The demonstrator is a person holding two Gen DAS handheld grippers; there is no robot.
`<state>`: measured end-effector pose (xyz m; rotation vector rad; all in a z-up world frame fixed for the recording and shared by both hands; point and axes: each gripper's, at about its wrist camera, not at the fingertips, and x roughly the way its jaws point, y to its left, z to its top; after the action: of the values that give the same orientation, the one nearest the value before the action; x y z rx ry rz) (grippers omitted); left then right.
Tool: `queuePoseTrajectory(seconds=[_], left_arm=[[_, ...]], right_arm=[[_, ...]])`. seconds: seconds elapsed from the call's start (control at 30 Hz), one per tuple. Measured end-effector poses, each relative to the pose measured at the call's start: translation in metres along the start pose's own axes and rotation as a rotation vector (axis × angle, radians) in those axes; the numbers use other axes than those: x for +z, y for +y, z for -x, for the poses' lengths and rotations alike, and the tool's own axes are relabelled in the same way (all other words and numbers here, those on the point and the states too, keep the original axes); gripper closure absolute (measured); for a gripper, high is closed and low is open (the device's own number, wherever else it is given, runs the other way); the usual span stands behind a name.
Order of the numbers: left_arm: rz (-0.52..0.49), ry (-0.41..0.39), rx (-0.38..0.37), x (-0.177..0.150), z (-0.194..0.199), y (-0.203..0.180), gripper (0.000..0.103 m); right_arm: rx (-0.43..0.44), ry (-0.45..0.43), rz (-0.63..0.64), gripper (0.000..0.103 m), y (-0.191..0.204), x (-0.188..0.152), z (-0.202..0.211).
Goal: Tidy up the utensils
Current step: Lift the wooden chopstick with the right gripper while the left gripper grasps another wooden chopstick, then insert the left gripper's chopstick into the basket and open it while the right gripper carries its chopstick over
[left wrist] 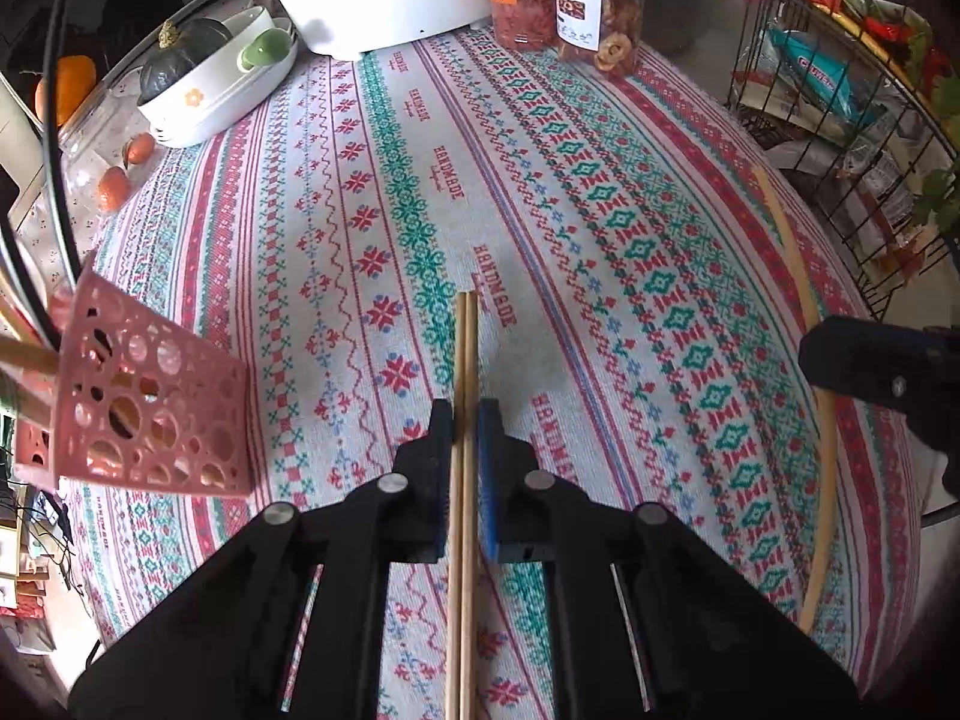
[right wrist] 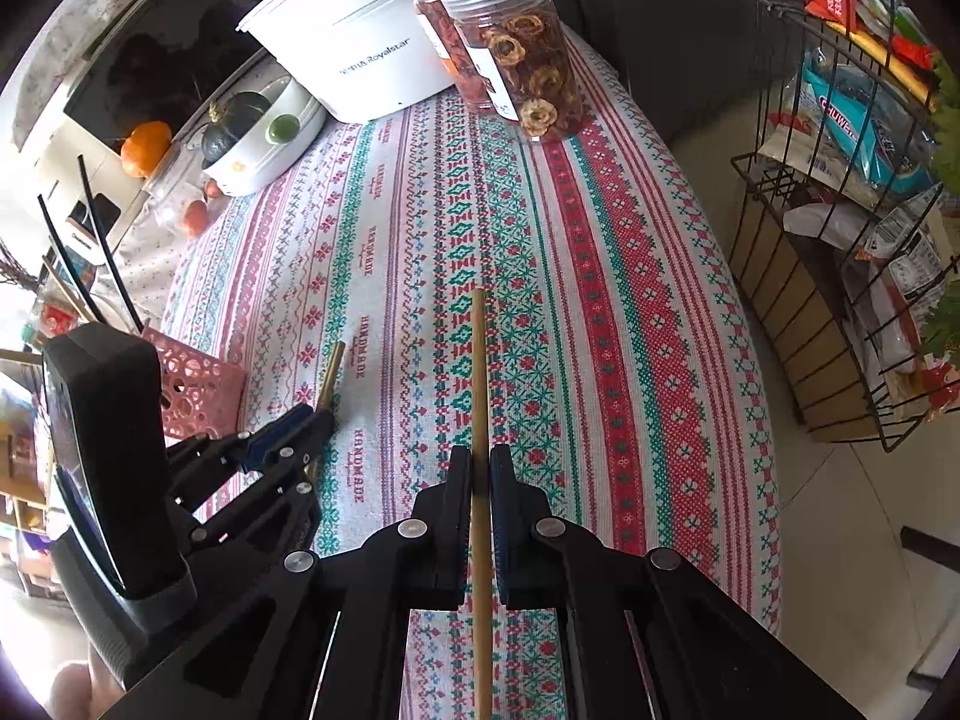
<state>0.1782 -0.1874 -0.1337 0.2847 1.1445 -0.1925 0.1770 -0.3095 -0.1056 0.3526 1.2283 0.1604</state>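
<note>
The bench (left wrist: 600, 192), under its patterned cloth, carried everything. At its left edge stood the pink perforated holder (left wrist: 150, 396), with sticks already poking from it; I judged it the place the utensils belonged.

The left hand-held gripper (left wrist: 465, 420) had its jaws drawn in tight on 2 pale chopsticks (left wrist: 465, 336), which ran straight out between the pads, their long axis pointing away toward the far side of the bench. The holder lay just to the left of that gripper, so the left hand was plainly the nearer, and the coming move probably turned on swinging the pair leftward and tipping it upright over the holder's mouth.

The right hand-held gripper (right wrist: 479, 468) was clamped on a single wooden stick (right wrist: 478, 372), likewise pointing far, well apart from the holder.

Only the right wrist view showed the left gripper from outside, low beside the holder (right wrist: 198, 384), with its chopsticks (right wrist: 333, 372) angled over the cloth. Only the left wrist view showed the stick's (left wrist: 798, 276) long sweep along the right.
</note>
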Motion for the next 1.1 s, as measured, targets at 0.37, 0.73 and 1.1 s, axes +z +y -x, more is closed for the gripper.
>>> queuePoseTrajectory(seconds=[0.37,0.73,1.1], left_arm=[[-0.075,-0.192,-0.124,-0.067,0.096,0.015,0.093],[0.054,-0.458,-0.194,-0.093,0.178,0.097,0.093],[0.274,-0.733,-0.222,-0.08,0.223,0.175,0.094]], right_arm=[[0.049,-0.142,0.046,0.097,0.031,-0.02,0.056],[0.077,-0.346,0.16,0.097,0.071,-0.031,0.112],[0.119,-0.536,0.234,0.097,0.117,-0.019,0.152]])
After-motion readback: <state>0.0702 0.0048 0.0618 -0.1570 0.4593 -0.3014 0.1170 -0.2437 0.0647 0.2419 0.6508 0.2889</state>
